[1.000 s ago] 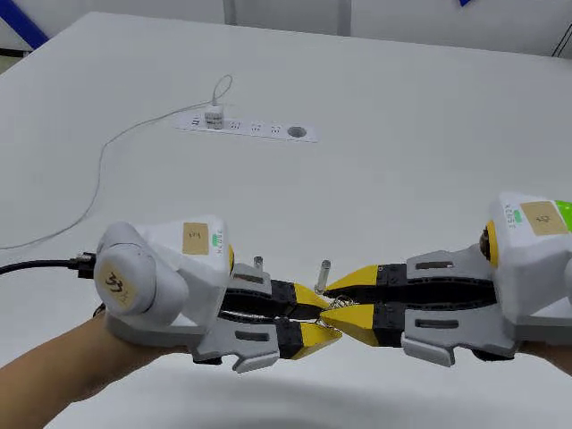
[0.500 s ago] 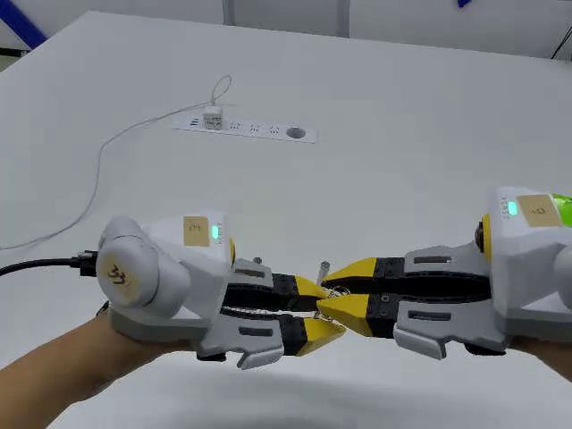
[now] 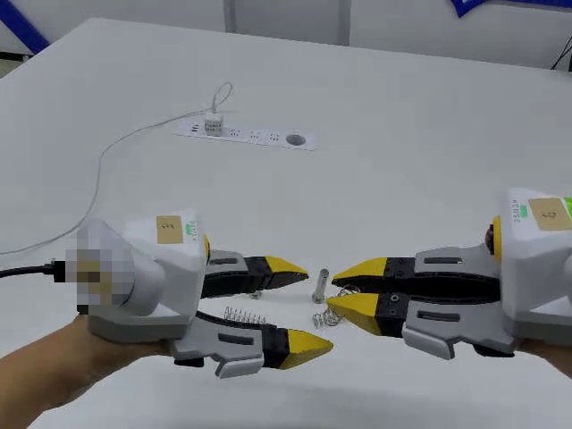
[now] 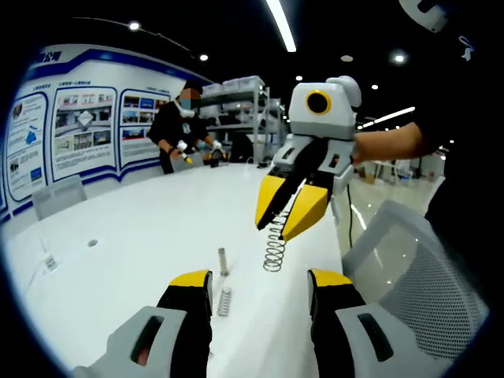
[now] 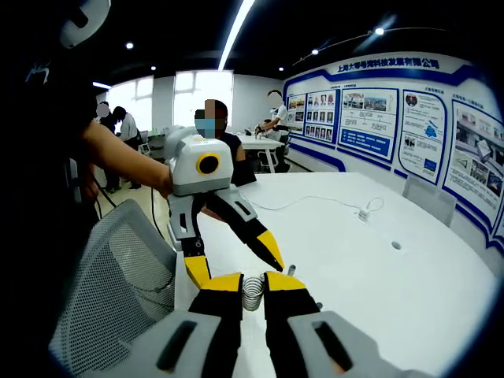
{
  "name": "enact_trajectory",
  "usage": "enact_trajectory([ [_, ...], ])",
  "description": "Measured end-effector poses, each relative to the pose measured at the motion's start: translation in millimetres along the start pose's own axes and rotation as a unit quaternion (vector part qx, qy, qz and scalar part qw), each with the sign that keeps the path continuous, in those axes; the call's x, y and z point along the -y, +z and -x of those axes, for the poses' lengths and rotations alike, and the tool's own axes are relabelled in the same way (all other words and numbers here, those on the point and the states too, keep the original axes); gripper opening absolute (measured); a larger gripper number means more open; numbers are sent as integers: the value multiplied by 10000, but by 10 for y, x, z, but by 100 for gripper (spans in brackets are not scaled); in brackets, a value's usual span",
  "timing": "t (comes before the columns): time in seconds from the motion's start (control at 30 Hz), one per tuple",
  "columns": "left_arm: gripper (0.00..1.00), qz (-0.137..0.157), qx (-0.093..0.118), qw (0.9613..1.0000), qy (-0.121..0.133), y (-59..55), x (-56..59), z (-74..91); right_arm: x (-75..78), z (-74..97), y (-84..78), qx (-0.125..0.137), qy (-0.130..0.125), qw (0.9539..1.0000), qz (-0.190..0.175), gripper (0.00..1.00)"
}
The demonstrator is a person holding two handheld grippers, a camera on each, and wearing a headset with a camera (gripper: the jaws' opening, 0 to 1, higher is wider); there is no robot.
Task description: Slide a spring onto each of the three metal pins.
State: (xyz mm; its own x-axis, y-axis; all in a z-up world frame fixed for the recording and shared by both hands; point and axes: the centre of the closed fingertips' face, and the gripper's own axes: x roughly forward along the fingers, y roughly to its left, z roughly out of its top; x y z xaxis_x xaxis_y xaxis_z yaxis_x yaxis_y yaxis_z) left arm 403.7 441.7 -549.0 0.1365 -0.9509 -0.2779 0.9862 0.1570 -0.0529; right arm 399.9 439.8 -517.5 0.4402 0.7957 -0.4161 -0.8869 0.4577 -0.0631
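Yellow-tipped jaws on the left gripper [image 3: 298, 306] stand wide apart with nothing between them. The right gripper [image 3: 341, 290] is clamped on the held spring [image 3: 327, 315], pinched near one end. Most of the coil therefore hangs free below the tips (the left gripper view confirms it sagging toward the table).

One pin [image 3: 322, 284] stands upright on the white table [image 3: 402, 134], at about nine o'clock from the right gripper's tips and just beside them. No coil is on it. A loose spring [image 3: 243, 315] lies flat at about eight o'clock from the pin, just beside the left gripper's lower jaw. A small grey item by that gripper's upper jaw is too hidden to identify. A power strip [image 3: 246, 134] and its cable [image 3: 103, 156] lie toward eleven o'clock, well apart from the work.

Assessment: threading has not begun on the pin observed.

Risks noted:
- The hanging coil is limp. Its lower end may miss the pin's top, snag on the edge and buckle.
- A sideways nudge from the coil or a jaw tip may topple the pin (whether it is fixed cannot be told).
- The end-pinch is slight, so the coil may spring out of the grip under pressure.
- The open left jaw may sweep the loose spring away.
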Motion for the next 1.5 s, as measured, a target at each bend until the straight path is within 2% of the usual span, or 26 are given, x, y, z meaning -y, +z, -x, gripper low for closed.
enact_trajectory([
  [0.13, 56, 102, 21, 9999, 83, -5, -41, 39, 71, 33, -37, -45, -111, 9999, -16, 10],
  [0.27, 64, 53, -30, 9997, 247, -35, -109, 83, 158, 65, -73, -82, -260, 9996, -46, 10],
  [0.47, 72, 126, -2, 9990, 437, -32, -202, 156, 261, 113, -112, -116, -437, 9989, -87, 10],
  [0.67, 81, 104, -57, 9975, 689, -44, -314, 230, 431, 196, -183, -214, -725, 9970, -167, 10],
  [0.87, 86, 90, -88, 9968, 783, -54, -358, 266, 615, 293, -240, -240, -975, 9945, -295, 10],
  [1.07, 90, 120, -135, 9963, 835, -84, -384, 284, 762, 352, -300, -291, -1199, 9917, -372, 10],
  [1.23, 96, 226, -139, 9958, 876, -95, -413, 310, 903, 378, -359, -294, -1501, 9870, -497, 10],
  [1.33, 98, 216, -163, 9950, 959, -104, -451, 335, 988, 377, -430, -416, -1669, 9839, -494, 10],
  [1.5, 100, 247, -162, 9942, 1032, -120, -490, 366, 1102, 367, -509, -447, -1833, 9802, -594, 10],
])
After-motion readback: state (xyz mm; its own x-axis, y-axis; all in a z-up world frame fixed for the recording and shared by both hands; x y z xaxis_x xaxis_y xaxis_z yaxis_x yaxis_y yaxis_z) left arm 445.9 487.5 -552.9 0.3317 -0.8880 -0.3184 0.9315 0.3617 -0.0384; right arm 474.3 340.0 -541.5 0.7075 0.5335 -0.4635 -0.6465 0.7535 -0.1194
